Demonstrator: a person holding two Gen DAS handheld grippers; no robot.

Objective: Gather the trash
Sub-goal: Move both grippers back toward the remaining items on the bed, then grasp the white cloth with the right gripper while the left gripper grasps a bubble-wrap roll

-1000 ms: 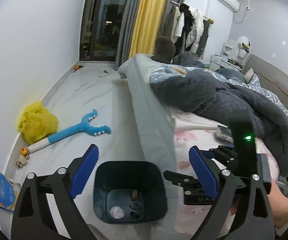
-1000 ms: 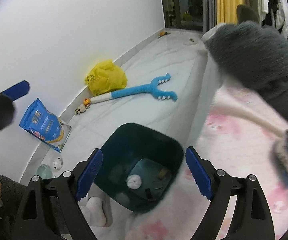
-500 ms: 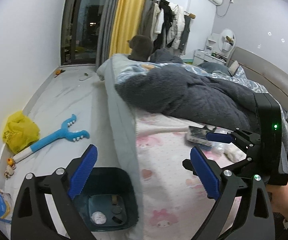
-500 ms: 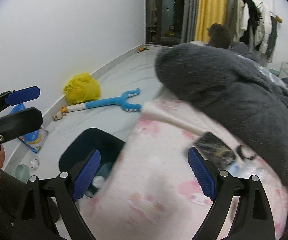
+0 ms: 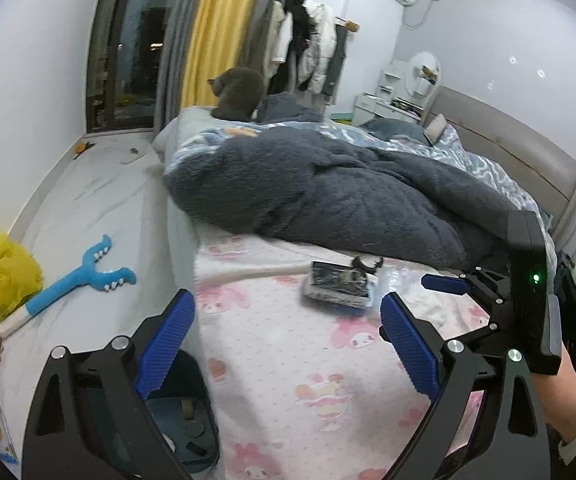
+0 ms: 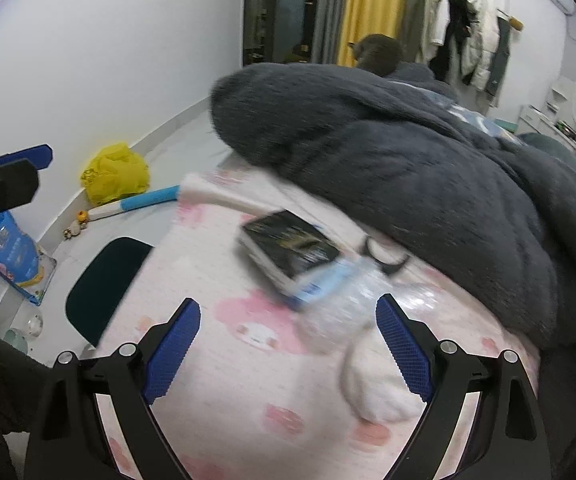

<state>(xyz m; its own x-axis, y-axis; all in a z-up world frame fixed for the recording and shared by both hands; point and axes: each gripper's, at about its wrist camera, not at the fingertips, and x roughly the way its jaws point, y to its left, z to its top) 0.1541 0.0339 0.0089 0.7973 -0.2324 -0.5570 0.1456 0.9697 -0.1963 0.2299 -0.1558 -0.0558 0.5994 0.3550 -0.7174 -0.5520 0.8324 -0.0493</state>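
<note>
Black gripper (image 6: 288, 354) frames, ribbed blue pads (image 6: 173, 350), silver screws

Bin (image 5: 192, 420) half hidden behind gripper finger; clear bottle (image 6: 344, 304) motion-blurred, label unreadable.

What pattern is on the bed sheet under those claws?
The bed sheet is pale pink with dots and pink cartoon bunny-like faces. The left wrist view shows it best.

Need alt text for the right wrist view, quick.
The right gripper, jaws open and empty, hangs over a pink cartoon bedsheet facing a dark packet, a crumpled clear bottle and a white wad. Grey blanket behind.
</note>
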